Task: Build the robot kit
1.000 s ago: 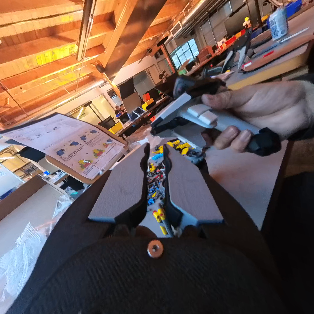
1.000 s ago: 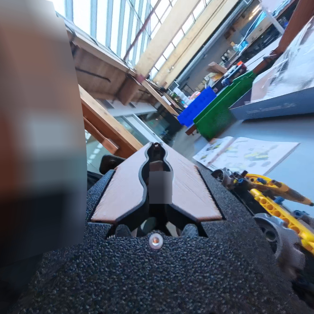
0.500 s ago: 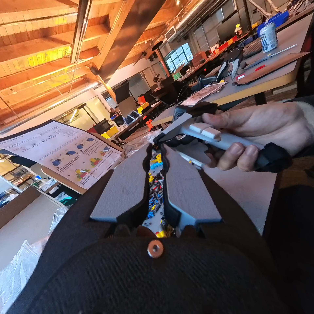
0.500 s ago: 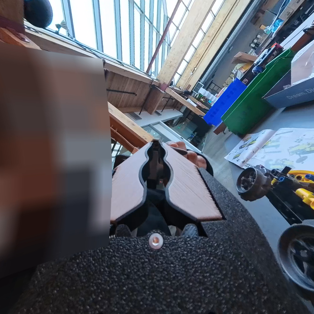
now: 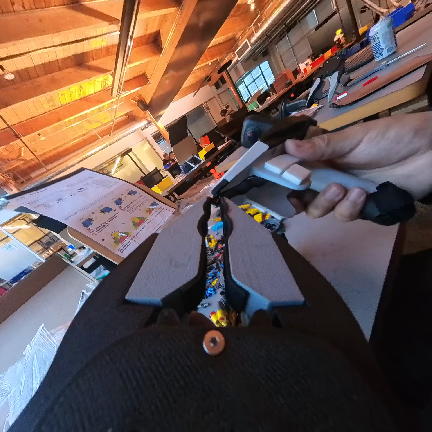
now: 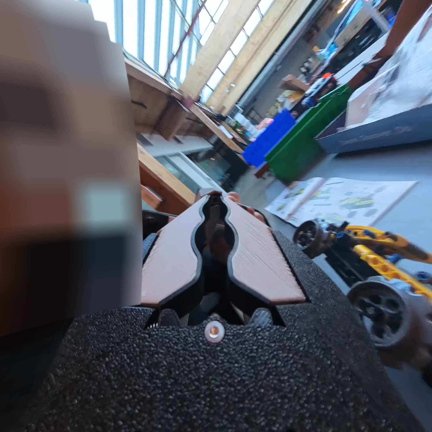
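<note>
Above a grey table [image 5: 327,252], the left gripper [image 5: 216,204] has its tips almost meeting on a tiny dark piece (too small to make out), and the right gripper [image 5: 216,192], gripped by a hand [image 5: 364,163], noses in to touch that same spot. From its own view the right gripper [image 6: 216,198] is pinched nearly closed; whether it clasps anything cannot be told. Loose building pieces [image 5: 214,264] litter the table below. One printed instruction sheet [image 5: 93,210] stands on the left, one open booklet [image 6: 339,198] lies beside a yellow wheeled model [image 6: 364,264], and one lettered can [image 5: 383,39] stands on a far bench.
</note>
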Demonstrator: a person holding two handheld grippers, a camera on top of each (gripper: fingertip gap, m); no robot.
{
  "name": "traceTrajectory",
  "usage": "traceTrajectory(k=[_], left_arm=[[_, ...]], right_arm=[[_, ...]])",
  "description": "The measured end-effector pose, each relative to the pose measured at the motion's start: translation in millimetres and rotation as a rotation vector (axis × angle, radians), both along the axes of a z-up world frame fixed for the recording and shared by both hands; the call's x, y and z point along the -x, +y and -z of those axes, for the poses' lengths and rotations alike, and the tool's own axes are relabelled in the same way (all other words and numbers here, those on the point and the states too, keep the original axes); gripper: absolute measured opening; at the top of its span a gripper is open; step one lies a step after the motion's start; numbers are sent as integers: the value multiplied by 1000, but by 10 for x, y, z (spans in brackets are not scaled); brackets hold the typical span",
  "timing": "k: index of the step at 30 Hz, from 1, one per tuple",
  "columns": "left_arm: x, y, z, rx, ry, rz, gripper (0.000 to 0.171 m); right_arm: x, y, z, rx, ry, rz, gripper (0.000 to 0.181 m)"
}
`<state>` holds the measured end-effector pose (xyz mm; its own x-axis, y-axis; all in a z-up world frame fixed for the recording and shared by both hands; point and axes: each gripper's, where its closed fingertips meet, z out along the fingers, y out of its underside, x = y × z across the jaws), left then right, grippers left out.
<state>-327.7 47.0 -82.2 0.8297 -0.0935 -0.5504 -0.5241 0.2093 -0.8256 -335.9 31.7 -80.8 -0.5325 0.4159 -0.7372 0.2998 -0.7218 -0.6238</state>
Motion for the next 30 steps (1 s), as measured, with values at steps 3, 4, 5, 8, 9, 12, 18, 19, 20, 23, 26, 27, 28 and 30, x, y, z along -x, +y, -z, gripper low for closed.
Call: traceTrajectory(k=[3, 4, 5, 8, 9, 12, 18, 19, 20, 23, 26, 27, 28, 30], left_arm=[[-9, -3, 20, -38, 37, -15, 4], [-13, -2, 28, -42, 50, -17, 4], [-18, 1, 35, -40, 54, -16, 4], [-38, 0, 42, -38, 50, -5, 4], [-46, -3, 43, -41, 54, -4, 4], [-66, -14, 37, -48, 70, -1, 4], [-97, -29, 30, -55, 71, 8, 4], [-100, -30, 31, -56, 72, 9, 4], [-103, -31, 33, -56, 72, 10, 4], [-104, -32, 33, -57, 74, 8, 4], [-105, -33, 30, -58, 71, 9, 3], [-104, -32, 28, -58, 68, 10, 4], [-102, -31, 28, -58, 66, 10, 3], [-100, -31, 26, -58, 62, 10, 3]], right_arm=[[-6, -10, 26, -132, -8, 46, 7], [-9, -11, 35, -167, -13, 56, 7], [-13, -10, 43, -194, -17, 62, 7], [-32, -19, 53, -239, -22, 64, 8], [-40, -22, 53, -247, -22, 61, 8], [-58, -28, 56, -265, -21, 63, 8], [-95, -36, 55, -268, -21, 62, 8], [-98, -37, 56, -269, -22, 63, 9], [-99, -37, 57, -271, -22, 63, 8], [-97, -33, 62, -278, -22, 71, 8], [-98, -31, 59, -282, -21, 74, 8], [-98, -28, 60, -287, -22, 76, 8], [-99, -25, 60, -292, -23, 79, 8], [-103, -20, 62, -301, -25, 85, 8]])
